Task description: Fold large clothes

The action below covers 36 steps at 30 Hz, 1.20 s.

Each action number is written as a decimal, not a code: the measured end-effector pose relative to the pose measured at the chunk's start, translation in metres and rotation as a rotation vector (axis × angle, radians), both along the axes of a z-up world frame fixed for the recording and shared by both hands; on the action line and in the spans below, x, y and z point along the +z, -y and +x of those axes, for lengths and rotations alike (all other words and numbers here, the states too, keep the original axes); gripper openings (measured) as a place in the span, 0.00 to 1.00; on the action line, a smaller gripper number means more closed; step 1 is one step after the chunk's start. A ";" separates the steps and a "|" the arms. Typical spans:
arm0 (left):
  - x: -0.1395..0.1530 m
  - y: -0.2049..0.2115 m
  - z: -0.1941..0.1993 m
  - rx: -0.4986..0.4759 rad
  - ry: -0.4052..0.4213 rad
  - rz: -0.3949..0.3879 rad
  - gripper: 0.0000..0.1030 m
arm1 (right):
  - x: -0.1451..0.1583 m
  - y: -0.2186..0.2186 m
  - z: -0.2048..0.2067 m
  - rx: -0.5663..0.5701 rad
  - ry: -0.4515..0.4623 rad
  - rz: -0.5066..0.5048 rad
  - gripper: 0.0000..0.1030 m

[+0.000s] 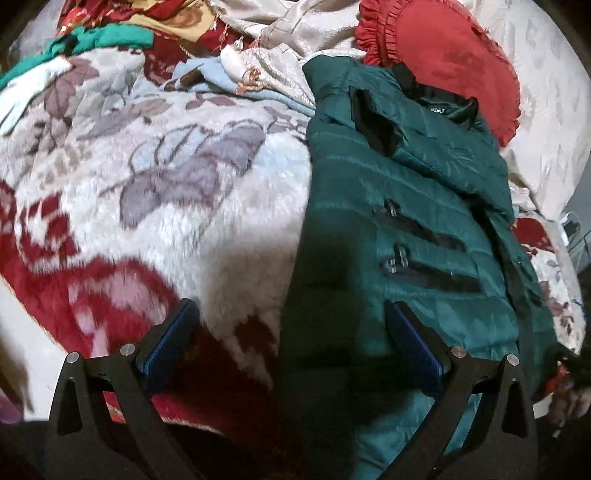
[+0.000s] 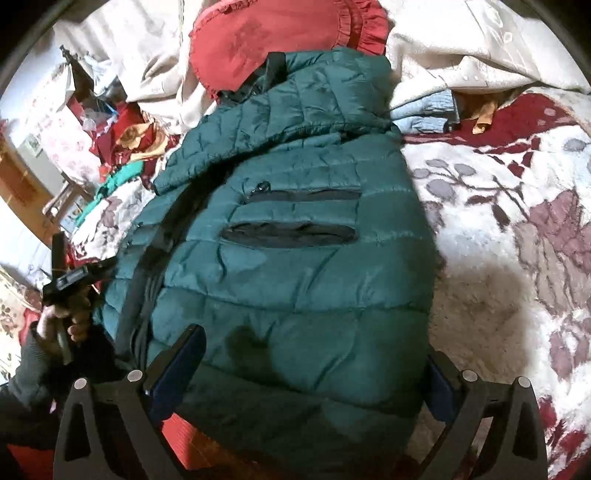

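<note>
On the bed, a dark green quilted jacket [image 2: 291, 266] lies across a plush floral blanket [image 1: 155, 192], white with grey leaves and dark red patches. Collar end points away from both cameras, toward a red ruffled cushion [image 1: 454, 62]; whether the two touch cannot be told. A small white label inside the black collar lining shows letters in the left wrist view, too small and blurred to read. Two black zipped pockets [image 2: 291, 214] run across the jacket front, one pull tab visible at the upper zip. Left claw [image 1: 291, 343] spread wide, blue pads apart; its right finger lies over the jacket's edge, its left finger over the blanket, nothing pinched. Right claw [image 2: 314, 365] also spread wide, fingers straddling the jacket's near end, which fills the gap between them; contact with the fabric cannot be judged. A hand [image 2: 70, 314] in a dark sleeve holds the other tool's handle at the left edge of the right wrist view, touching or just beside the jacket's side. Beyond the jacket, a heap of mixed fabric: pale blue cloth [image 2: 424, 110], beige sheet [image 1: 295, 26], teal piece [image 1: 110, 37]. Jacket's near hem is cut off under the claws and in shadow.
</note>
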<state>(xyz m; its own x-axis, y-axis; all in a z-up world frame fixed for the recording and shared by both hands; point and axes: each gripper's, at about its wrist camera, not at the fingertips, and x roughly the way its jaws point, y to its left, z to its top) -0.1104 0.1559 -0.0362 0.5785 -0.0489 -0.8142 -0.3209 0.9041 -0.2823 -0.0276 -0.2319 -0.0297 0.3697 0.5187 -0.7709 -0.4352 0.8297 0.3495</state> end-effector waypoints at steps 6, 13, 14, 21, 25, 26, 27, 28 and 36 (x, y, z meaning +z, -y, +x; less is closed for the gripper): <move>-0.004 0.015 -0.009 -0.082 0.028 -0.080 0.99 | 0.012 -0.003 -0.009 0.046 0.064 0.097 1.00; 0.006 0.030 -0.005 -0.234 0.101 -0.153 0.92 | 0.009 -0.005 -0.006 0.060 0.098 0.106 0.90; 0.005 0.028 -0.004 -0.217 0.099 -0.145 0.82 | 0.011 -0.006 -0.008 0.069 0.118 0.107 0.90; -0.005 0.023 0.001 -0.175 0.075 -0.143 0.74 | -0.010 -0.012 -0.005 0.053 0.091 0.014 0.91; -0.003 0.029 0.002 -0.216 0.091 -0.197 0.83 | -0.011 -0.018 -0.002 0.069 0.064 -0.030 0.96; -0.003 0.028 0.002 -0.212 0.092 -0.206 0.85 | -0.010 -0.019 0.000 0.071 0.053 -0.039 0.96; -0.004 0.026 0.003 -0.202 0.092 -0.223 0.85 | -0.008 -0.019 0.003 0.066 0.040 -0.038 0.96; -0.005 0.024 0.003 -0.188 0.095 -0.238 0.86 | -0.004 -0.016 0.003 0.040 0.044 -0.018 0.92; -0.003 0.038 0.003 -0.190 0.090 -0.172 0.92 | -0.004 -0.006 0.008 -0.004 0.054 0.039 0.67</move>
